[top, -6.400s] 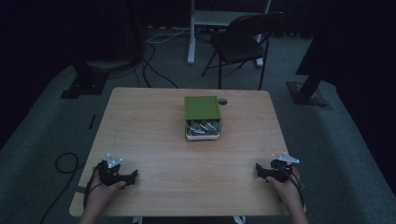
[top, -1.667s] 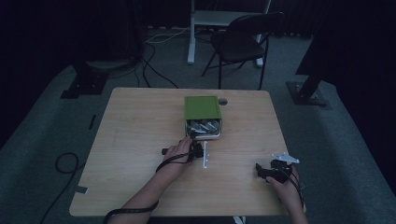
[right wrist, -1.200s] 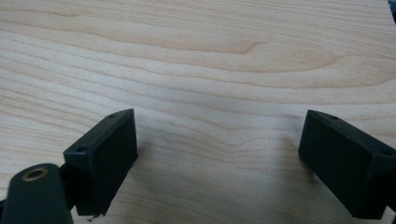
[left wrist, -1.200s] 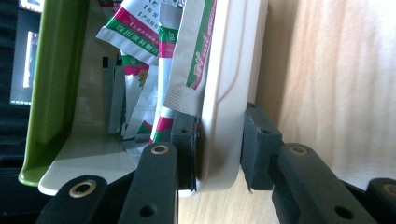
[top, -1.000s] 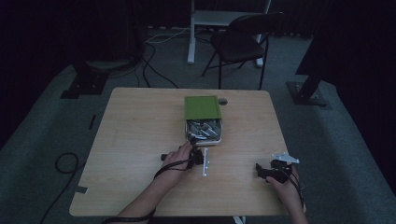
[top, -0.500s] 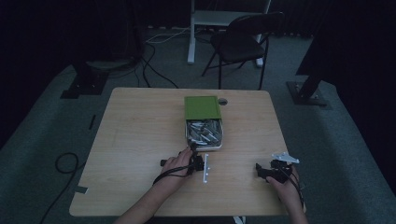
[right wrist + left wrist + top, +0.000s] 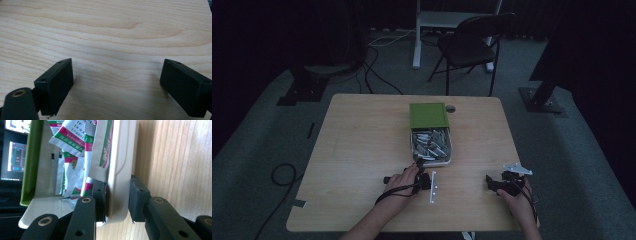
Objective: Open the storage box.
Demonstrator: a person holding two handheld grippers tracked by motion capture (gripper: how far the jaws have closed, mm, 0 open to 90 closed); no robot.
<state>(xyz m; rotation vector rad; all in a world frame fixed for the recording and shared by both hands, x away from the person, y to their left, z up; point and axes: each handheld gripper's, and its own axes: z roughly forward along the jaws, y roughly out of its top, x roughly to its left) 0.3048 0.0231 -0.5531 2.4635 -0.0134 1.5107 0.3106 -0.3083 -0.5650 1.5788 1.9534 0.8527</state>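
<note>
The left gripper (image 7: 116,200) clamps the tray's white rim (image 7: 120,170) at lower centre. Pull level so sachets (image 7: 75,150) stay in. The right gripper (image 7: 116,85) rests open.

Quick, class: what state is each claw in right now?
Left claw: closed on the white tray's wall.
Right claw: open, holding nothing, over the table.

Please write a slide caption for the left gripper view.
Left gripper shut on the wall of a packet-filled tray.

The room was dim; a dark folding chair (image 7: 472,42) stood on grey carpet (image 7: 257,145) beyond the table's (image 7: 357,135) far edge.
</note>
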